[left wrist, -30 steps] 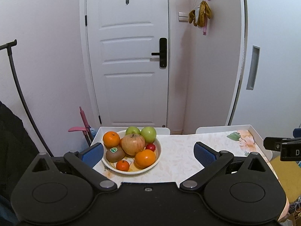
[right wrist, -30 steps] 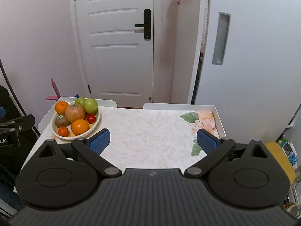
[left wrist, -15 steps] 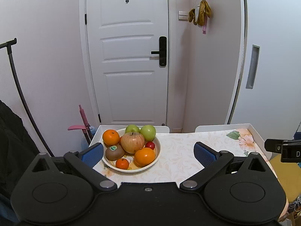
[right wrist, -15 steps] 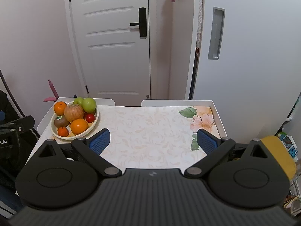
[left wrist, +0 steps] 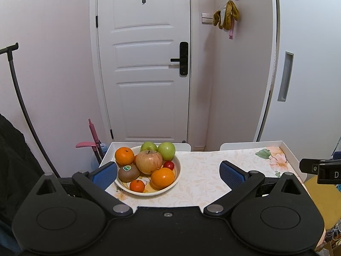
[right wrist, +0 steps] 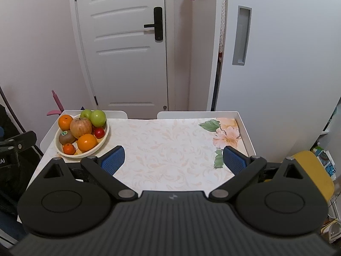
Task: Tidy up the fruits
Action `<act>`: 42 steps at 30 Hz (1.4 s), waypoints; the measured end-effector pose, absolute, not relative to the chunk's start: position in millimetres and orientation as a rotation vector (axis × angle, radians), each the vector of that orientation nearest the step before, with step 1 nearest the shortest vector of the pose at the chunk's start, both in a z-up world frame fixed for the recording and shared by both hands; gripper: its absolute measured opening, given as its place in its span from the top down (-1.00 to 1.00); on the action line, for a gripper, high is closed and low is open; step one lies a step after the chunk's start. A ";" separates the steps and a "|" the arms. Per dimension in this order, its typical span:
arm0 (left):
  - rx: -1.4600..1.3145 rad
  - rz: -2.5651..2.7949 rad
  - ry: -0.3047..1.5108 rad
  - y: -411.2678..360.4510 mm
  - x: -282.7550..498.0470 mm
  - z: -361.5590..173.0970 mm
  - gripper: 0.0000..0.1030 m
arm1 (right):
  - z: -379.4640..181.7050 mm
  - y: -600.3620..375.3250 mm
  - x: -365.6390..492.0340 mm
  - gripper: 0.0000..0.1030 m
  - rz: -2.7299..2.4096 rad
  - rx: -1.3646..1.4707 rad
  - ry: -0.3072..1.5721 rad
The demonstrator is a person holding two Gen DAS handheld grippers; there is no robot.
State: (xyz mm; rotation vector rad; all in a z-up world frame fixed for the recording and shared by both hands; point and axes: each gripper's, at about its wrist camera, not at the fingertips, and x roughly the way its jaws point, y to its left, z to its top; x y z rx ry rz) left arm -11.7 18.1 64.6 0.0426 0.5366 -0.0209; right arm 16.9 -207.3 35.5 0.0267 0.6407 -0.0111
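A cream bowl point(left wrist: 173, 182) point(right wrist: 104, 140) stands at the table's far left corner. It holds a red-yellow apple point(left wrist: 148, 162), two green apples point(left wrist: 166, 150), two oranges point(left wrist: 162, 178), a kiwi point(left wrist: 128, 172), a small mandarin point(left wrist: 137, 185) and a small red fruit point(left wrist: 168, 165). My left gripper point(left wrist: 168, 171) is open and empty, just short of the bowl. My right gripper point(right wrist: 173, 159) is open and empty above the middle of the table, right of the bowl.
The white table point(right wrist: 170, 140) has a floral cloth and a raised rim. A white door point(left wrist: 145, 64) and walls stand behind it. A pink tool point(left wrist: 93, 136) leans at the far left. A yellow seat point(right wrist: 313, 170) is at the right.
Both views have shifted slightly: the bowl sits a little higher in the left wrist view, and the right gripper has drifted right and tilted down. Both grippers stay open.
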 end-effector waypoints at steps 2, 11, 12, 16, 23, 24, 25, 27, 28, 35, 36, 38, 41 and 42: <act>0.040 -0.020 0.535 18.3 -12.1 65.3 -1.00 | 35.0 -207.5 17.4 -1.00 -0.011 0.027 0.644; 0.052 -0.025 0.534 17.8 -12.2 65.0 -1.00 | 33.9 -209.2 18.4 -1.00 -0.012 0.033 0.649; 0.052 -0.026 0.535 17.9 -12.2 65.0 -1.00 | 33.9 -209.3 18.4 -1.00 -0.012 0.034 0.648; 0.052 -0.027 0.539 17.2 -11.8 64.5 -1.00 | 33.7 -210.0 18.7 -1.00 -0.012 0.034 0.649; 0.052 -0.028 0.542 17.2 -10.9 64.6 -1.00 | 32.8 -210.2 19.7 -1.00 -0.017 0.037 0.650; 0.052 -0.028 0.543 17.0 -10.5 64.5 -1.00 | 32.7 -210.2 19.7 -1.00 -0.017 0.037 0.650; 0.052 -0.028 0.543 16.7 -10.6 64.6 -1.00 | 32.6 -210.3 19.8 -1.00 -0.016 0.037 0.651; 0.052 -0.028 0.544 16.3 -10.5 64.6 -1.00 | 32.8 -210.4 19.5 -1.00 -0.017 0.037 0.650; 0.052 -0.029 0.545 16.4 -10.3 64.5 -1.00 | 32.6 -210.4 19.6 -1.00 -0.017 0.038 0.650; 0.051 -0.022 0.541 15.7 -10.9 64.4 -1.00 | 32.8 -210.5 19.7 -1.00 -0.017 0.038 0.650; 0.050 -0.023 0.542 15.7 -11.0 64.0 -1.00 | 32.9 -210.6 19.8 -1.00 -0.016 0.038 0.650; 0.051 -0.022 0.549 15.7 -10.4 63.3 -1.00 | 33.0 -209.8 20.2 -1.00 -0.016 0.038 0.651; 0.056 -0.018 0.554 15.1 -9.7 62.5 -1.00 | 32.8 -209.3 20.7 -1.00 -0.016 0.040 0.651; 0.055 -0.020 0.556 15.1 -9.5 62.4 -1.00 | 32.7 -208.7 21.0 -1.00 -0.017 0.040 0.650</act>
